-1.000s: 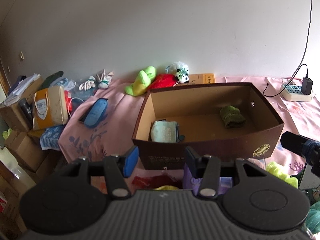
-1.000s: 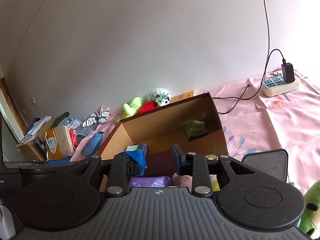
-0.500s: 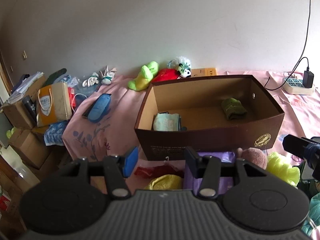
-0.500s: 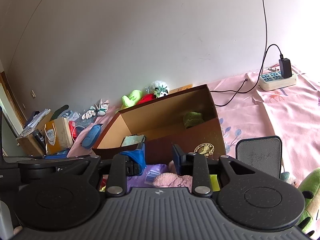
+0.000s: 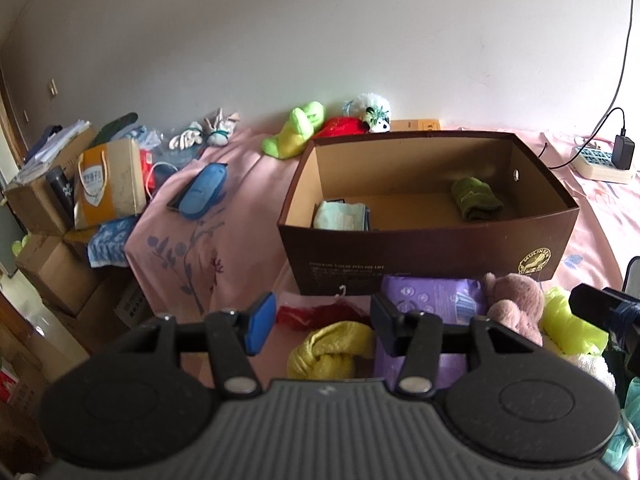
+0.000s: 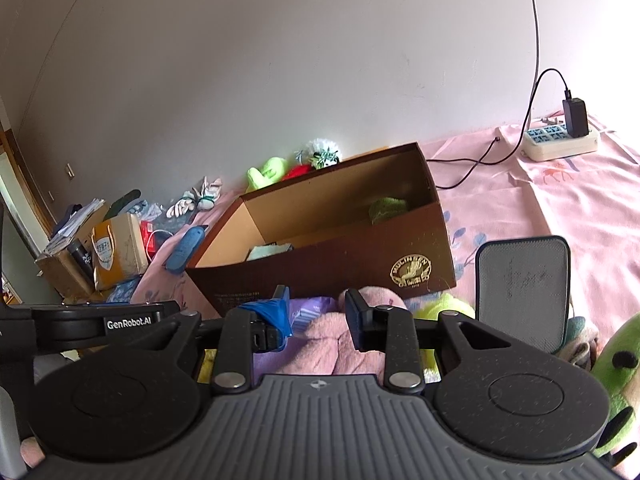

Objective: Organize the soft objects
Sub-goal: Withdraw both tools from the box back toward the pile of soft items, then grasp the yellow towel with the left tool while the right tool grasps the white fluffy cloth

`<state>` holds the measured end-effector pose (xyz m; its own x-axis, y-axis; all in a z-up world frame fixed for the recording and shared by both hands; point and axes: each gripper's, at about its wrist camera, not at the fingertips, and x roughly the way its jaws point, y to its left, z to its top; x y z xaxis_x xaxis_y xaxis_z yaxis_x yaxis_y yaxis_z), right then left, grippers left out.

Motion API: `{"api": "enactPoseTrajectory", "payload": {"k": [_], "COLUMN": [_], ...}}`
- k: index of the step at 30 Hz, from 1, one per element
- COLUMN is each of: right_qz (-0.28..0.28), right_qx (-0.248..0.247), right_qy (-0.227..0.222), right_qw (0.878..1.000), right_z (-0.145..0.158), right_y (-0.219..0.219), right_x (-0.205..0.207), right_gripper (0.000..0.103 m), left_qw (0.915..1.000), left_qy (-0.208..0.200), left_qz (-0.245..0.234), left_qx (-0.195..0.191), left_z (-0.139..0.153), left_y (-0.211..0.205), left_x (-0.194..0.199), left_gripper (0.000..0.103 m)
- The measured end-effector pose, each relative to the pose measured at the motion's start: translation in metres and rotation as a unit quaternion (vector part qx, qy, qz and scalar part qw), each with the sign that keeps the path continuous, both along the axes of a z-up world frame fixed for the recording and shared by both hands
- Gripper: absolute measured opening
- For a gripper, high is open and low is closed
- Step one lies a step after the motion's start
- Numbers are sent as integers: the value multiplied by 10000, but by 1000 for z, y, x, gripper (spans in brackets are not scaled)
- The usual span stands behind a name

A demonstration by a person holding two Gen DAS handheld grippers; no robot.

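Observation:
An open brown box (image 5: 432, 268) stands on the pink bedsheet and holds a folded green towel (image 5: 476, 198) and a pale folded cloth (image 5: 340, 216). In front of it lie a red cloth (image 5: 320, 316), a knotted yellow cloth (image 5: 332, 348), a purple pack (image 5: 432, 300), a pink plush (image 5: 516, 304) and a lime fluffy piece (image 5: 572, 324). My left gripper (image 5: 322, 322) hangs open above the red and yellow cloths, holding nothing. My right gripper (image 6: 318, 314) stands narrowly open over the pink plush (image 6: 332, 344), just short of the box (image 6: 320, 268).
Behind the box lie a green plush (image 5: 294, 136), a red one (image 5: 344, 126) and a white panda (image 5: 374, 114). A blue case (image 5: 202, 190) is to the left, with cartons and a paper bag (image 5: 108, 180) past the bed's edge. A power strip (image 6: 560, 140) and a grey mesh panel (image 6: 524, 288) are to the right.
The left view has drawn back from the box, bringing the yellow cloth, purple pack and pink plush into sight. The right view has tipped down, showing more of the pink plush.

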<state>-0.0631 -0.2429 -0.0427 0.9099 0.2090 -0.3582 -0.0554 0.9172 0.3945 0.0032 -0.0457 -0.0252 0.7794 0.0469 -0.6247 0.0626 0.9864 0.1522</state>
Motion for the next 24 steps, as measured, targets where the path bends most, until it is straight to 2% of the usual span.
{"api": "enactPoseTrajectory", "payload": {"k": [6,8,15,19,24], "right_qz": [95,138,356,498,690], "right_qx": [2,31,148,300,409], "right_qy": [179,227,314,399,405], "right_qw": [9998,9996,9988,9975,9960], "right_z": [-10,-13,-24,-30,-35], "right_y": [-2,-3,-7,-9,-13], "right_x": [-1,-2,-4,-3,-8], "right_gripper": [13,13,14,15,16], "left_qw": [9993,9983,9925,9862,9828], "left_qy": [222,299,439,568,673], "left_qz": [90,33,-169,-321,-576], "left_qx": [-296,-499,-1124,-1520,-1622], "left_z": [-12,-17,-39,-51,-66], "left_y": [24,34,72,88,87], "left_x": [-2,-4,-15,-18,-11], "left_gripper": [52,52,54,55,56]}}
